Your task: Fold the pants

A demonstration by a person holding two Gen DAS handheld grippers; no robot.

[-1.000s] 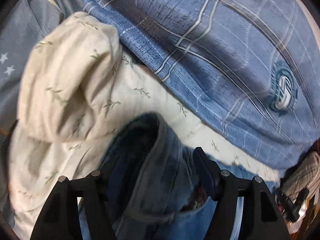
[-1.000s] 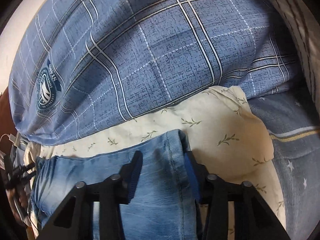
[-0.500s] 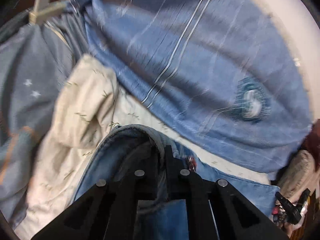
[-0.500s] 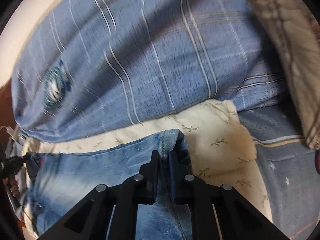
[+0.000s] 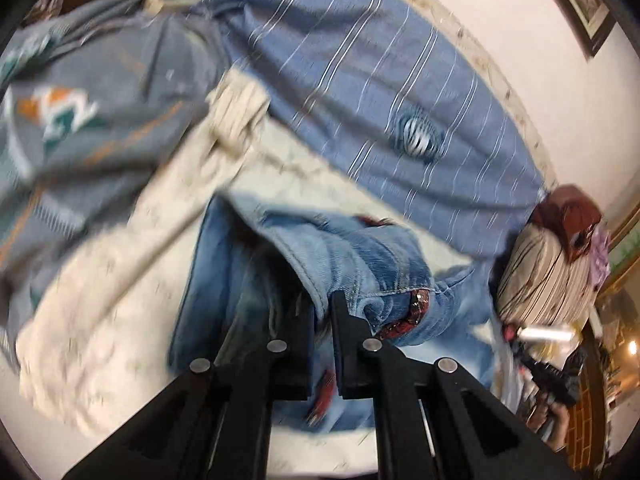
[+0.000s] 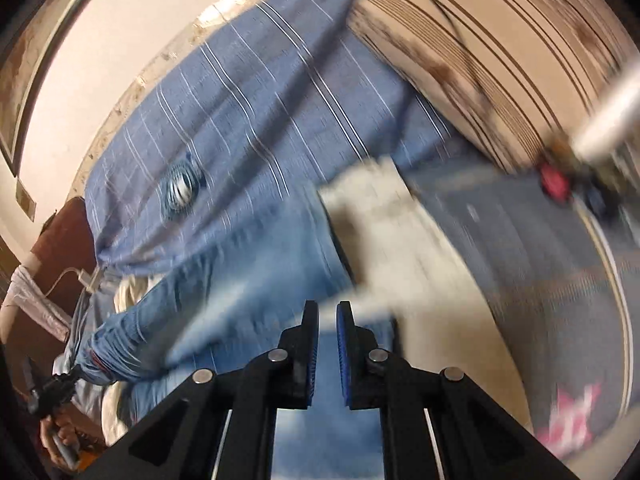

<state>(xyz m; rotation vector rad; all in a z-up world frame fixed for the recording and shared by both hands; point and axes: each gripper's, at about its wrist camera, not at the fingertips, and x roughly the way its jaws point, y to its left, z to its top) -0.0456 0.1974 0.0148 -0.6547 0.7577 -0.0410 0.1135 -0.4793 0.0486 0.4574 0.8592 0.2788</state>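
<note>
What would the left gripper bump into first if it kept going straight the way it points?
Probably the jeans. The left gripper is already shut on their denim edge, so more denim lies right ahead. Beyond that comes the blue plaid bedding, though blur makes depth hard to judge.

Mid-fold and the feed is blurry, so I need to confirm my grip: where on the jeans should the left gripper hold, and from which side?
Hold the waistband edge of the jeans, where the left gripper is shut on a doubled fold beside the red patterned belt. Come from the near side, along the fingers, since that thick hem stands up toward the camera. The right gripper pinches denim at the other edge.
</note>
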